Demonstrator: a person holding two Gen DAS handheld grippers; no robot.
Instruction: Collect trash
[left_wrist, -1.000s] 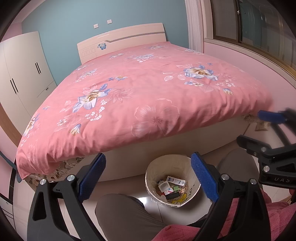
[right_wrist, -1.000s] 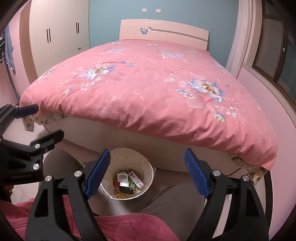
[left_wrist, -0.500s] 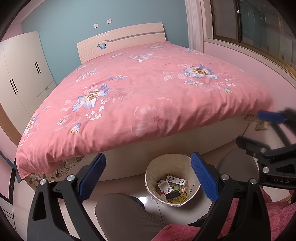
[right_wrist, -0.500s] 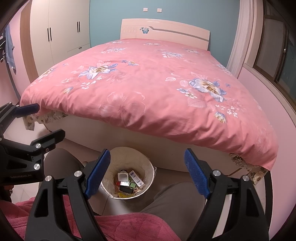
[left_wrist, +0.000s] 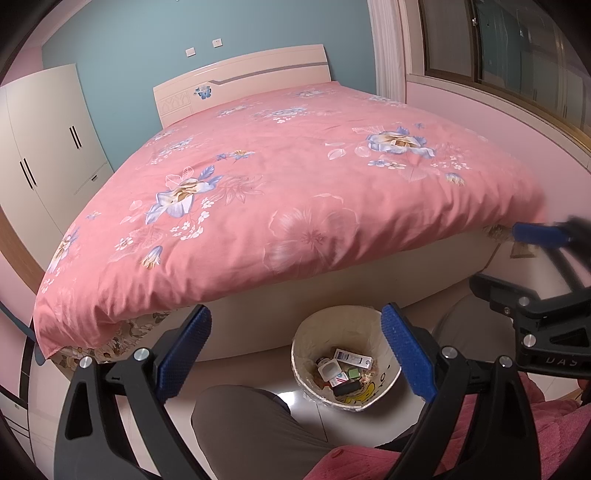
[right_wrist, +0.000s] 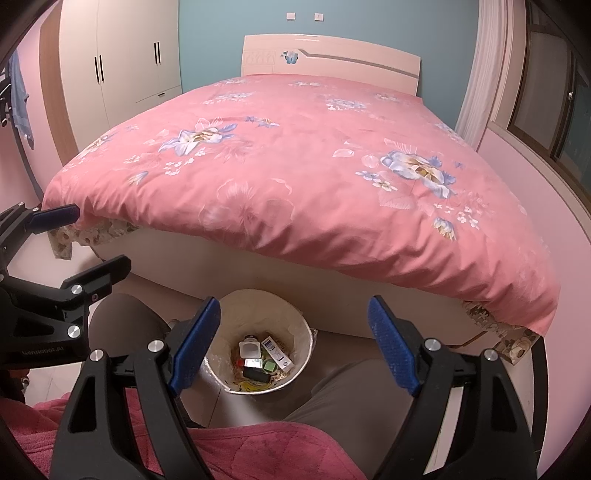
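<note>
Bedroom floor, pale tile, at foot of bed. Nearest: person's knees (right_wrist: 354, 398) and pink garment. Left gripper (left_wrist: 295, 354) and right gripper (right_wrist: 293, 347) both gape wide, nothing between pads. Beyond and below the fingertips, on the floor, wastebasket (right_wrist: 301, 332) holds the trash (right_wrist: 264, 356): small boxes, containers. Far: pink floral bedspread (right_wrist: 295, 184), headboard, wardrobe.
</note>
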